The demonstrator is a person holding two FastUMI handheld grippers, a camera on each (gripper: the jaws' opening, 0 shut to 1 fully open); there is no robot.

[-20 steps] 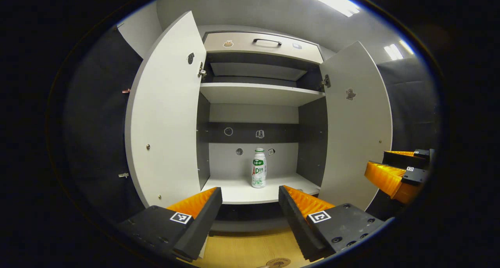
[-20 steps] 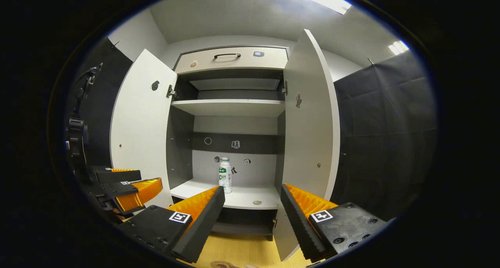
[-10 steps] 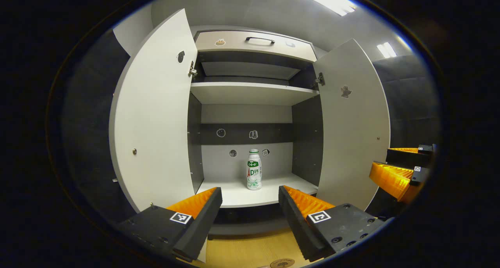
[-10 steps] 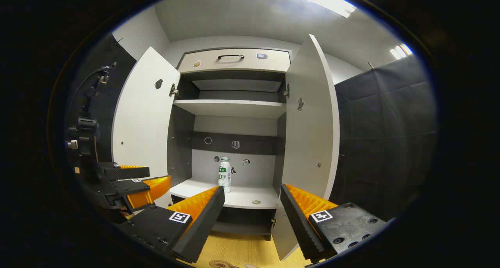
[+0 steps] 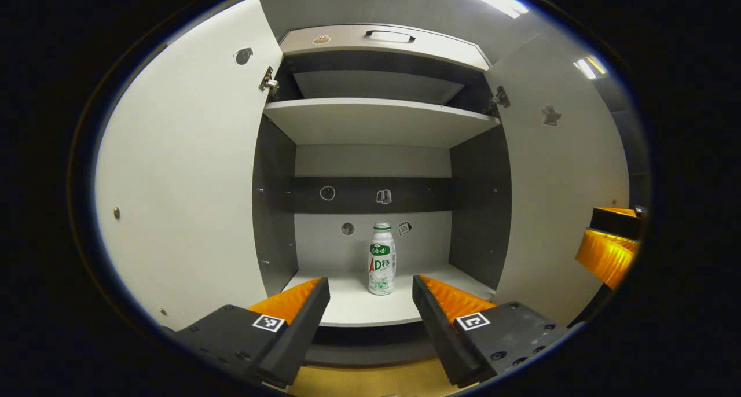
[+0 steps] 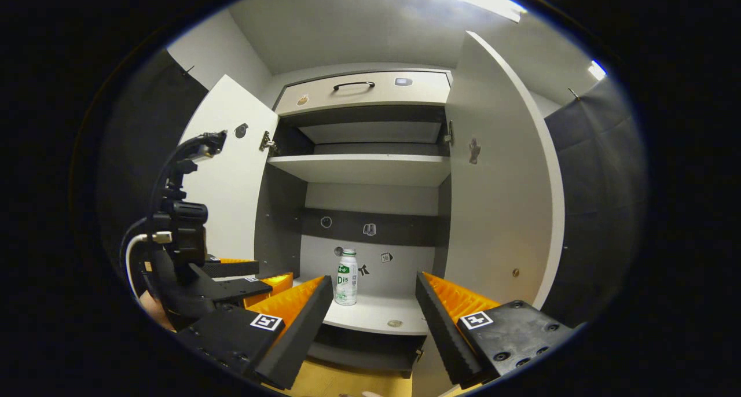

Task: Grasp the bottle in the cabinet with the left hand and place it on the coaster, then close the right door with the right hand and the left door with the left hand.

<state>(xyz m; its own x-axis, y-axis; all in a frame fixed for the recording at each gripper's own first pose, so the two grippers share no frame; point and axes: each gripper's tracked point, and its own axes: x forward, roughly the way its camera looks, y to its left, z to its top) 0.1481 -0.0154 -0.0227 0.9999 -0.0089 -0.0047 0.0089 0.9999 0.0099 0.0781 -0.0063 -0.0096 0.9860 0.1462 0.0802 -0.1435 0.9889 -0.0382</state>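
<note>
A small white bottle (image 5: 382, 259) with a green cap and label stands upright on the cabinet's lower shelf (image 5: 347, 304), toward the back. My left gripper (image 5: 370, 290) is open in front of the shelf's edge, the bottle framed between its fingers but still farther in. In the right gripper view the same bottle (image 6: 347, 276) stands on the shelf, and my right gripper (image 6: 374, 290) is open with nothing in it. The left gripper (image 6: 243, 278) also shows at the left there. Both cabinet doors, left (image 5: 185, 171) and right (image 5: 558, 183), stand wide open.
An upper shelf (image 5: 376, 119) and a drawer with a dark handle (image 5: 389, 36) sit above. A small round disc (image 6: 395, 323) lies on the lower shelf near its front. Wooden tabletop (image 5: 370, 379) runs below the cabinet. Black cloth wall flanks both sides.
Both grippers have moved forward toward the cabinet; the left one is now close to the lower shelf with the bottle larger in its view. Both stay open.
</note>
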